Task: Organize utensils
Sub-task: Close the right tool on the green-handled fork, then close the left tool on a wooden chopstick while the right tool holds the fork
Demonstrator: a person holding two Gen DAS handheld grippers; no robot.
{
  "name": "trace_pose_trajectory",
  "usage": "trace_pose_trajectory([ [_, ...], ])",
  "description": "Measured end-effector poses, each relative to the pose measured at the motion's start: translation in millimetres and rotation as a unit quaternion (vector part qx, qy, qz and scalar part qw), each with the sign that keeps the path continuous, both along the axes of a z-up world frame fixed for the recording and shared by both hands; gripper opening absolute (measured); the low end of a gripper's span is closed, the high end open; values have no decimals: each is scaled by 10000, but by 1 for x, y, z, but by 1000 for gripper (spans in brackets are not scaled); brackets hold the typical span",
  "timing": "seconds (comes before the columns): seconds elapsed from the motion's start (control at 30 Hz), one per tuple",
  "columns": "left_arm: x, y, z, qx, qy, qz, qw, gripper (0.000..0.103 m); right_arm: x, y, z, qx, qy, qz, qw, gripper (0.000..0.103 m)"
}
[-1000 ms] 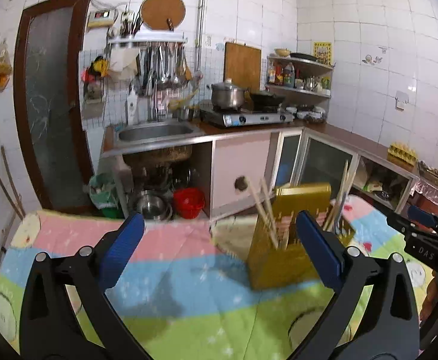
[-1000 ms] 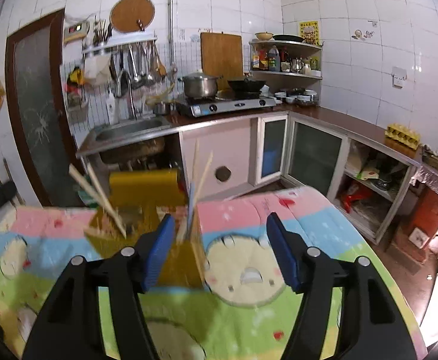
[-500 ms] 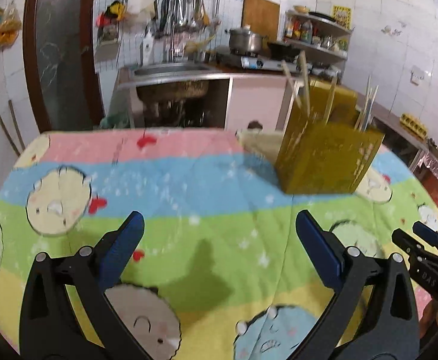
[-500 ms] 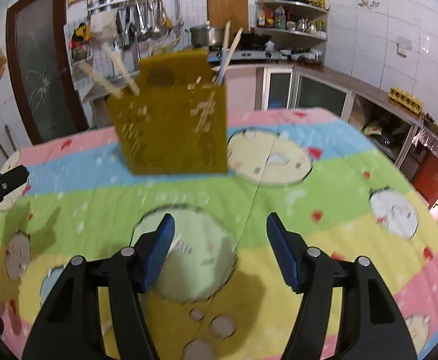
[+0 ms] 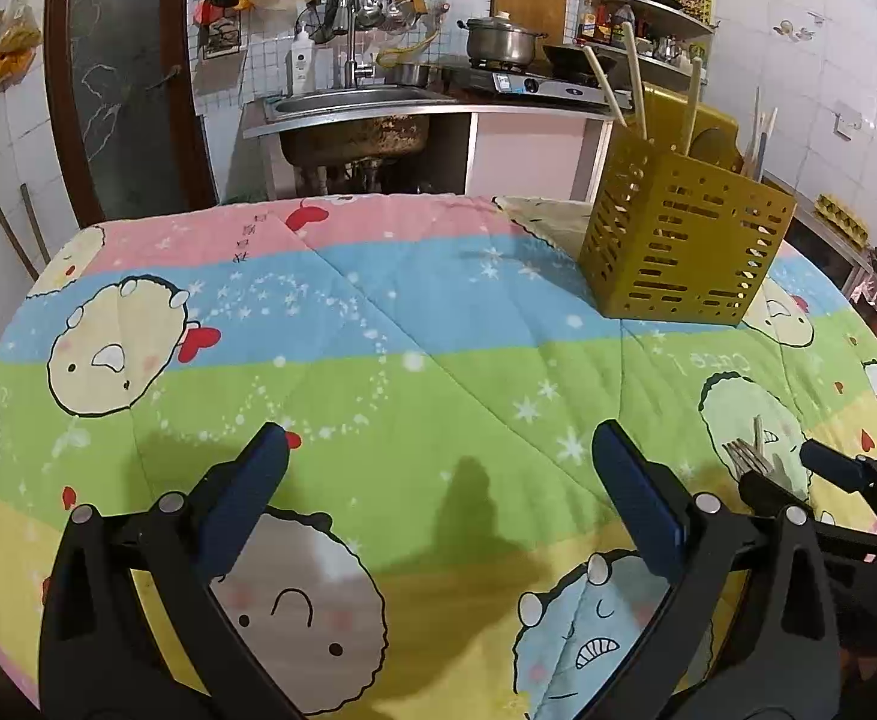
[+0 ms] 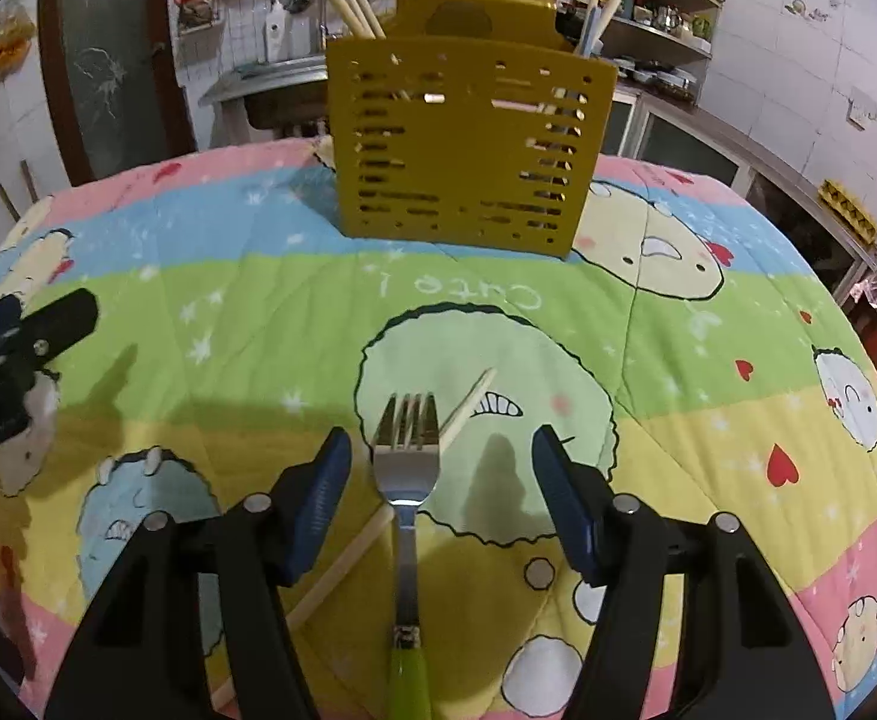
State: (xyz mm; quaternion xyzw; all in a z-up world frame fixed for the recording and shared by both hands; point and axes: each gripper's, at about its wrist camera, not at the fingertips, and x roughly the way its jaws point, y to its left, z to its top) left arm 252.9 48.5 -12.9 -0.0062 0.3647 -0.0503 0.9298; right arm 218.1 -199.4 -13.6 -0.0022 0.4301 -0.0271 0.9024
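A metal fork (image 6: 407, 450) with a green handle lies on the cartoon-print cloth (image 6: 258, 330), crossed over a single pale chopstick (image 6: 366, 540). My right gripper (image 6: 441, 480) is open and hovers low over them, one jaw on each side of the fork's head. A yellow slotted utensil holder (image 6: 462, 144) stands upright beyond, with chopsticks and spoons in it. In the left wrist view the holder (image 5: 684, 252) is far right and the fork tines (image 5: 750, 459) show near the right gripper. My left gripper (image 5: 438, 492) is open and empty above the cloth.
The cloth (image 5: 378, 330) covers the whole table. Behind it are a sink (image 5: 348, 102), a stove with a pot (image 5: 501, 42), hanging kitchen tools and a dark door (image 5: 120, 78). Low cabinets (image 6: 738, 174) run along the right wall.
Both grippers have tilted down and come lower toward the cloth. The fork and chopstick have come into view between the right gripper's jaws. Both stay open.
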Motion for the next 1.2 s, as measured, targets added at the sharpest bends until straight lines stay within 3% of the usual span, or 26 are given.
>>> trace_pose_trajectory([
  [0.07,0,-1,-1,4,9,-19,10000,98,3,-3,-3,184,80,10,9998,39],
  [0.2,0,-7,-2,69,9,-73,9999,98,4,-2,-6,282,71,89,9995,24],
  [0.57,-2,-39,-4,70,106,-308,9994,98,-2,-42,4,529,-130,-173,9984,24],
  [0.87,-8,-107,-12,143,307,-1051,9939,97,-15,-113,-4,460,-25,-752,9961,24],
  [0.97,-12,-131,-14,231,345,-1340,9901,92,-18,-128,-5,481,-29,-859,9951,24],
  [1.07,-11,-151,-20,350,472,-1549,9862,81,-19,-135,-5,459,-47,-891,9950,24],
  [1.13,-7,-163,-26,395,704,-1675,9826,65,-20,-138,-4,418,-58,-898,9951,24],
  [1.2,-3,-170,-31,342,888,-1725,9804,57,-19,-143,-5,461,-53,-922,9947,24],
])
